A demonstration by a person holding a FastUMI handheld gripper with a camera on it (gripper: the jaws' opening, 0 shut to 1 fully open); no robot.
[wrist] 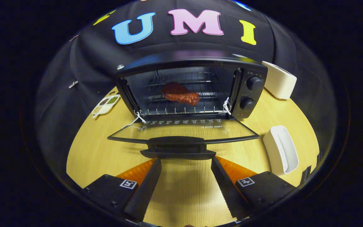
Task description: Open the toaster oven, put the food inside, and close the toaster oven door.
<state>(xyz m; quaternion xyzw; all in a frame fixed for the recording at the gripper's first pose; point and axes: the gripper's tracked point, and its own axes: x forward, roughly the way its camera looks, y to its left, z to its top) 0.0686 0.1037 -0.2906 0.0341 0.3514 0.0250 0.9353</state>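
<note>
A black toaster oven (250,91) stands on the wooden table with its glass door (181,130) folded down flat toward me. A reddish-brown piece of meat (180,93) lies on the wire rack inside. The door's black handle (178,150) sits just ahead of my fingertips. My gripper (186,162) is open, its two black fingers (146,186) spread wide with orange backing, and nothing lies between them but bare table.
A white rectangular dish (280,149) lies right of the door. A white box-shaped appliance (279,80) stands behind the oven's right side. A small white tray of seasonings (106,105) lies left of the oven. Black cloth walls surround the table (90,148).
</note>
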